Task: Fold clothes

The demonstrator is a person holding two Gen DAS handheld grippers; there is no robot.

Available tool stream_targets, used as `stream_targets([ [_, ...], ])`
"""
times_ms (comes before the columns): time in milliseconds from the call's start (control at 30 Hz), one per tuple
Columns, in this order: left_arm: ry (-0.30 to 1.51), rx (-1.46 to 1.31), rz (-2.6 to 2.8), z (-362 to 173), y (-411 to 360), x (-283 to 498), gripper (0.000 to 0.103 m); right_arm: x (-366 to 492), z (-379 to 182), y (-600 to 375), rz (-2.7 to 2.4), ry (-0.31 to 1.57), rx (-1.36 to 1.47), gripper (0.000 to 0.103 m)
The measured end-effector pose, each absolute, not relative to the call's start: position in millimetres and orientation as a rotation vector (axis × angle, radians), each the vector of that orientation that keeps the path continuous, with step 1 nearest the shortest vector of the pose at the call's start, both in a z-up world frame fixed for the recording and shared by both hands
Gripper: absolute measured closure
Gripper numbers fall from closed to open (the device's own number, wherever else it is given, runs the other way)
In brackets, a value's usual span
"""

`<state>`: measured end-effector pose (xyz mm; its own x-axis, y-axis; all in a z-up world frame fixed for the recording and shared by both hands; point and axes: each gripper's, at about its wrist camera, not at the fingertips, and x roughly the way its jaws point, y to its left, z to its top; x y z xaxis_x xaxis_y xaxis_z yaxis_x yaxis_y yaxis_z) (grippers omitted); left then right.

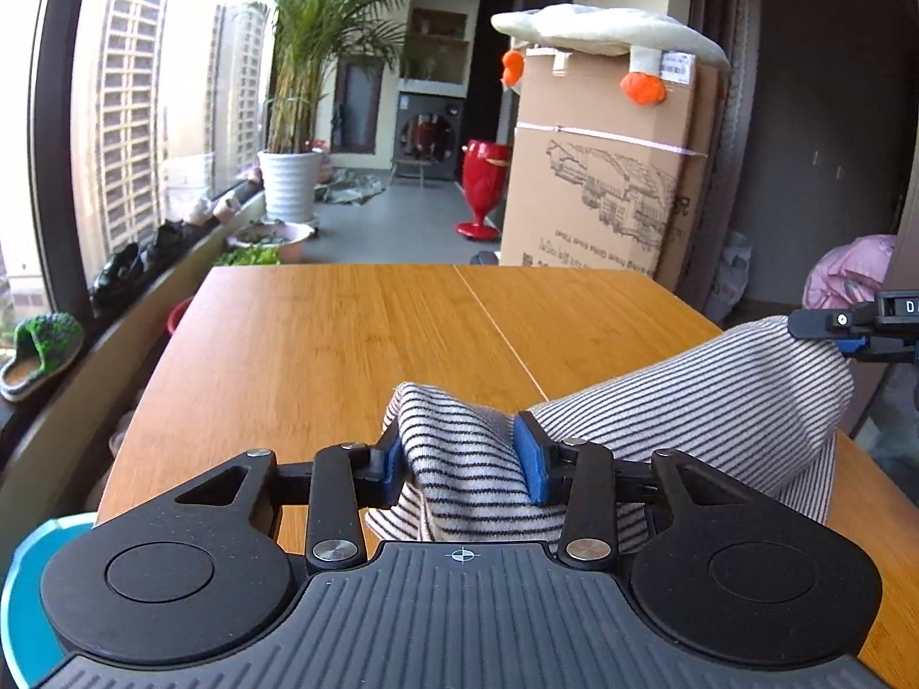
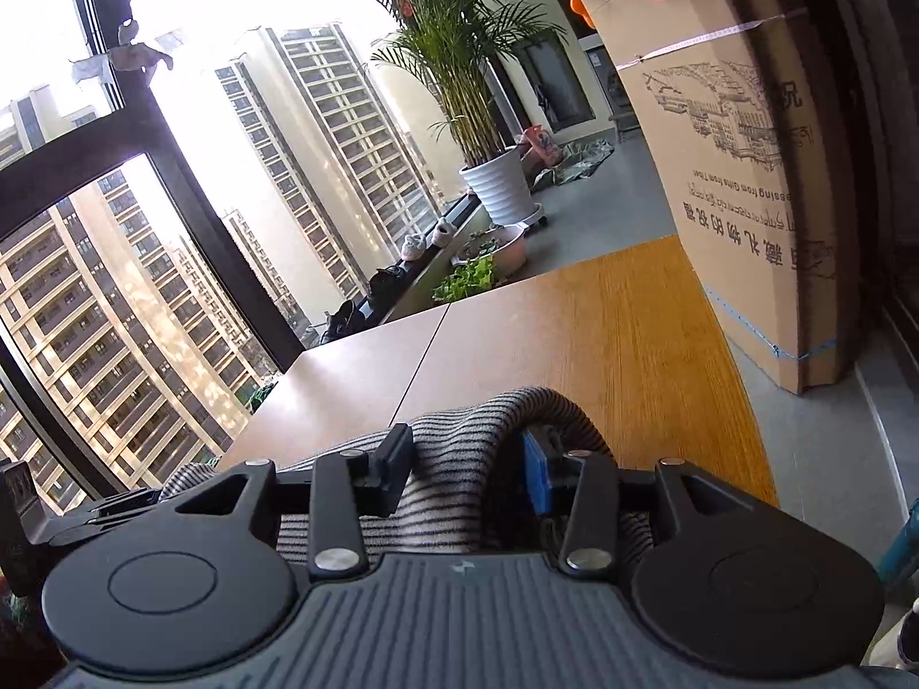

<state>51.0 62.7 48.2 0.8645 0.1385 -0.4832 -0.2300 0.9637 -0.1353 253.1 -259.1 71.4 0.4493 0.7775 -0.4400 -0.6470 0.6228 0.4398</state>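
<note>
Both tools [image 1: 462,459] [image 2: 468,473] grip striped garment [image 1: 718,390] over wood table [image 1: 344,333]; window [image 2: 143,229] left, box [image 1: 603,172] behind.

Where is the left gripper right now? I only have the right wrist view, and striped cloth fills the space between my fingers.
Observer: The left gripper has a bunch of the striped garment pinched between its blue pads.
Operator: Is the cloth between the two grippers lying flat?
Observer: No. It rises off the wooden table in a ridge to the right gripper, which holds that end lifted.
Operator: Where is the table seam on that side?
Observer: It runs under the garment just beside the left gripper's right-hand pad.
</note>
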Motion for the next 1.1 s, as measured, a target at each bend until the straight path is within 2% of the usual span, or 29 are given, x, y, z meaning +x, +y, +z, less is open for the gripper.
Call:
stream_targets([
  [67, 0.485, -0.229, 0.183, 46, 61, 42, 0.059, 253, 70, -251, 0.889, 0.665, 0.203, 0.064],
  [100, 0.484, -0.258, 0.177, 47, 62, 38, 0.056, 253, 68, -246, 0.897, 0.679, 0.192, 0.072],
  [133, 0.485, -0.325, 0.166, 50, 69, 35, 0.051, 252, 67, -242, 0.905, 0.693, 0.175, 0.079],
  [167, 0.485, -0.389, 0.161, 51, 77, 34, 0.046, 249, 64, -239, 0.909, 0.699, 0.152, 0.080],
  [233, 0.508, -0.524, 0.148, 50, 93, 38, 0.021, 243, 61, -238, 0.906, 0.700, 0.111, 0.080],
  [300, 0.534, -0.662, 0.135, 49, 110, 42, 0.019, 238, 57, -242, 0.902, 0.715, 0.108, 0.080],
  [400, 0.607, -0.738, 0.095, 39, 123, 53, 0.022, 230, 53, -251, 0.902, 0.737, 0.121, 0.080],
  [533, 0.628, -0.648, 0.115, 37, 122, 74, 0.048, 231, 53, -254, 0.898, 0.749, 0.139, 0.080],
  [633, 0.617, -0.637, 0.135, 37, 139, 101, 0.060, 247, 51, -239, 0.895, 0.751, 0.148, 0.080],
  [700, 0.576, -0.576, 0.170, 49, 147, 122, 0.061, 264, 56, -220, 0.894, 0.741, 0.156, 0.083],
  [733, 0.544, -0.535, 0.181, 57, 150, 130, 0.061, 271, 62, -212, 0.896, 0.721, 0.161, 0.087],
  [867, 0.479, -0.476, 0.170, 77, 149, 142, 0.061, 285, 81, -193, 0.889, 0.621, 0.136, 0.087],
  [967, 0.501, -0.436, 0.176, 61, 132, 121, 0.061, 288, 67, -202, 0.865, 0.675, 0.158, 0.087],
  [1100, 0.442, -0.338, 0.161, 52, 88, 75, 0.060, 274, 43, -225, 0.857, 0.702, 0.168, 0.087],
])
